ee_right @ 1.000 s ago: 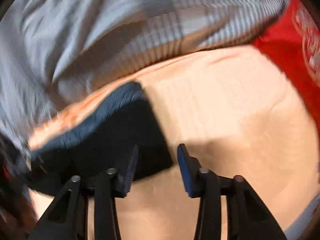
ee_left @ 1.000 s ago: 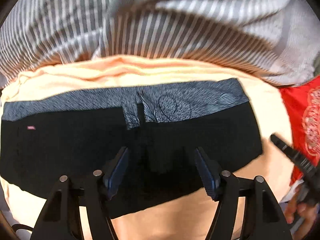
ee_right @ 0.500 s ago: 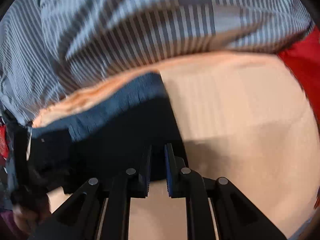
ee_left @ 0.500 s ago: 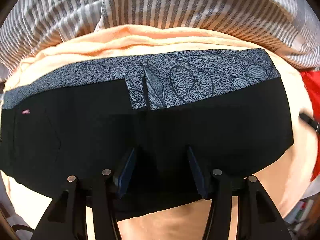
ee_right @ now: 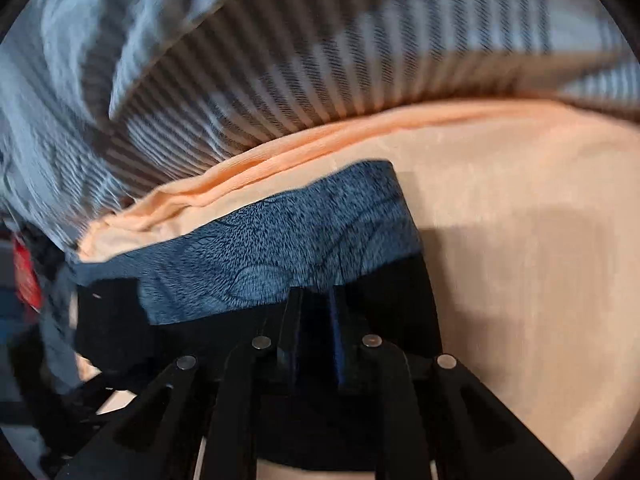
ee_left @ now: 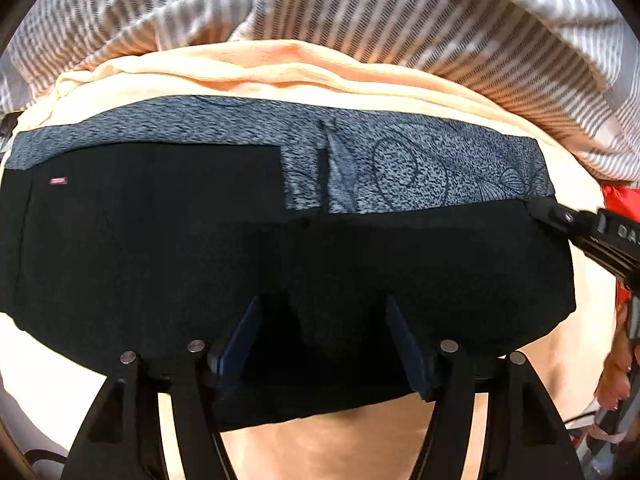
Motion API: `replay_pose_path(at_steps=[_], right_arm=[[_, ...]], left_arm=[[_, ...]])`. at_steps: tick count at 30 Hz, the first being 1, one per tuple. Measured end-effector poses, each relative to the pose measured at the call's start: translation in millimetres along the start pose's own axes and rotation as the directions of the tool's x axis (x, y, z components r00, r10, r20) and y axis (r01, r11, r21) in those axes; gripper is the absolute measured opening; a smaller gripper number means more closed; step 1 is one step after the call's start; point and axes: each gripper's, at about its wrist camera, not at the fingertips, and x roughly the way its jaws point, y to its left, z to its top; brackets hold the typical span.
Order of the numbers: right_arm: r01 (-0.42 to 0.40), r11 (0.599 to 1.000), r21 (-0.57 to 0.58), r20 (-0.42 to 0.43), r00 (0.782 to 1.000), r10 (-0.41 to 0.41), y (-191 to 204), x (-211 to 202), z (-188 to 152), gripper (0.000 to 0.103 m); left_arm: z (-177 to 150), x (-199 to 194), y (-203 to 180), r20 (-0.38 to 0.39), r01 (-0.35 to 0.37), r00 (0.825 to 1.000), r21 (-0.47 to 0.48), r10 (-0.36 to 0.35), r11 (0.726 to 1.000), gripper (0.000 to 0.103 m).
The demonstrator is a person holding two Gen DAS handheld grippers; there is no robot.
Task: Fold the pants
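Folded black pants [ee_left: 160, 240] with a grey-blue patterned band [ee_left: 400, 168] along the far edge lie flat on a peach sheet [ee_left: 280, 68]. My left gripper [ee_left: 323, 304] points straight down over the middle of the near black part. Its jaws are opening, with a low ridge of black cloth between the pads and nothing pinched. My right gripper [ee_right: 315, 294] is shut to a narrow slit, its tips on the pants [ee_right: 400, 304] just below the band [ee_right: 280, 240] near the right edge. From the left wrist its tip [ee_left: 538, 206] meets that edge. Whether cloth is nipped cannot be made out.
A grey-and-white striped cloth [ee_left: 400, 12] is bunched along the far side of the sheet, also seen as the striped cloth [ee_right: 280, 60]. Red fabric [ee_left: 618, 200] lies past the right edge. A hand [ee_left: 616, 364] holds the right gripper. Bare peach sheet [ee_right: 520, 260] spreads right of the pants.
The left gripper sank closer to the pants, narrowed, then widened its jaws again. The right gripper closed to a slit and slid from the bare sheet onto the pants' right edge.
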Motion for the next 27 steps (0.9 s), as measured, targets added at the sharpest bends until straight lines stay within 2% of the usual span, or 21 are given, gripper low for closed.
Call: replay_pose_path(at_steps=[1,4,5,12,15,17,19,20,24,27], right_arm=[[0.014,1.0,-0.014,-0.006,1.0,-0.014,3.6,-4.8,-3.1,0.014],[0.031,0.998,-0.057,-0.011,0.999,-0.032,16.4,-15.9,-14.9,0.028],[0.032,0.997,-0.071,-0.012,0.999,-0.032,20.7,-19.7,-19.1,0.029],[-0.022,0.987,-0.159,-0.065,0.998,0.012,70.6,-9.9,-51.0,0.03],[-0.019,0.975,-0.222,-0.075,0.997,0.002,93.9,-1.7,-59.5,0.03],[-0.016,0.961,-0.276,-0.074,0.997,-0.004,109.2,3.4,-64.7,0.034],[0.023,0.921,-0.389,-0.039,0.998,-0.041,128.1,3.9,-74.6,0.05],[0.05,0.893,-0.447,-0.014,0.998,-0.062,136.6,4.1,-79.9,0.052],[0.146,0.716,-0.683,0.072,0.988,-0.133,165.6,9.3,-108.7,0.053],[0.206,0.586,-0.783,0.122,0.976,-0.18,178.5,20.2,-128.8,0.053]], left_arm=[[-0.5,-3.4,3.1,0.006,-0.001,1.0,-0.004,0.001,1.0,0.067],[-7.4,-17.2,14.1,0.021,-0.002,1.0,-0.025,0.002,1.0,0.067],[-9.9,-21.9,19.3,0.025,-0.004,1.0,-0.036,0.005,0.999,0.067],[-21.1,-39.2,52.3,0.023,-0.019,1.0,-0.104,0.022,0.994,0.067],[-27.5,-46.3,57.8,0.025,-0.028,0.999,-0.121,0.031,0.992,0.067],[-31.7,-51.4,61.4,0.035,-0.031,0.999,-0.135,0.036,0.99,0.067],[-36.1,-54.9,71.4,0.042,-0.035,0.998,-0.156,0.042,0.987,0.067],[-38.5,-57.1,76.9,0.044,-0.035,0.998,-0.168,0.043,0.985,0.067],[-40.3,-60.6,98.2,0.047,-0.026,0.998,-0.215,0.037,0.976,0.067],[-40.5,-59.9,109.5,0.042,-0.029,0.998,-0.234,0.04,0.972,0.067]])
